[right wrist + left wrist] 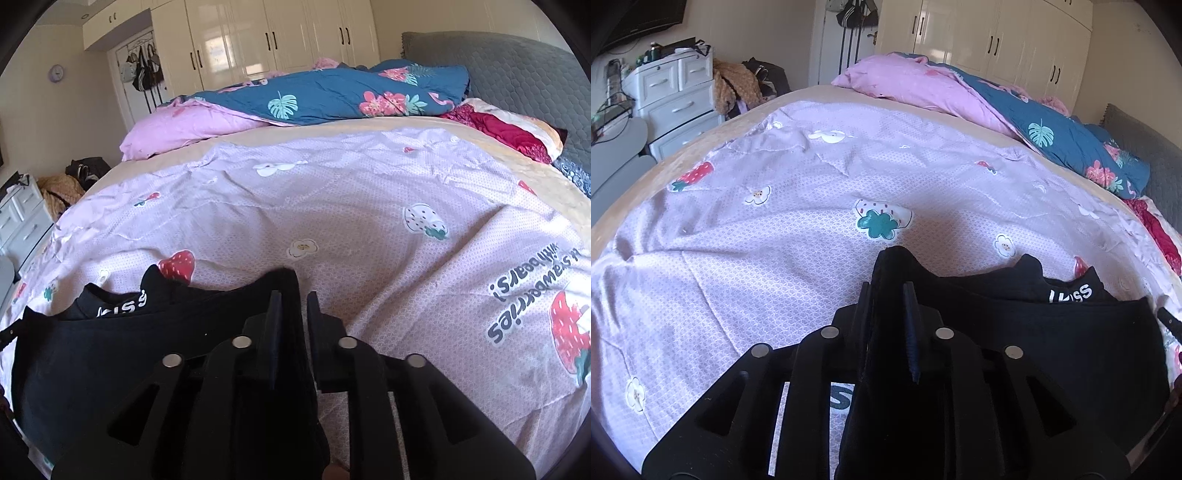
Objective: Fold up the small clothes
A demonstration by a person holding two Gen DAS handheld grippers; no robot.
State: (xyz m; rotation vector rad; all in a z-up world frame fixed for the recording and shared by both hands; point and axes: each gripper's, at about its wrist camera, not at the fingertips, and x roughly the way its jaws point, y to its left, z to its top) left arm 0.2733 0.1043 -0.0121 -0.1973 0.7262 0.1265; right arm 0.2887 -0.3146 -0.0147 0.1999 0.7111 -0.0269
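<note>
A black garment [1052,332] with white lettering lies on the lilac printed bedsheet [775,229]. My left gripper [888,291] is shut on the garment's left edge, and the cloth stands up between the fingers. In the right wrist view the same black garment [92,350] stretches to the left. My right gripper [293,299] is shut on its right edge, with the cloth pinched between the fingers. Both grippers hold the garment just above the sheet [369,240].
A pink and blue floral duvet [997,107] is heaped at the far side of the bed, with red cloth [506,136] beside a grey headboard [517,74]. A white drawer unit [679,96] stands off the bed's left. Wardrobes [258,37] line the back wall.
</note>
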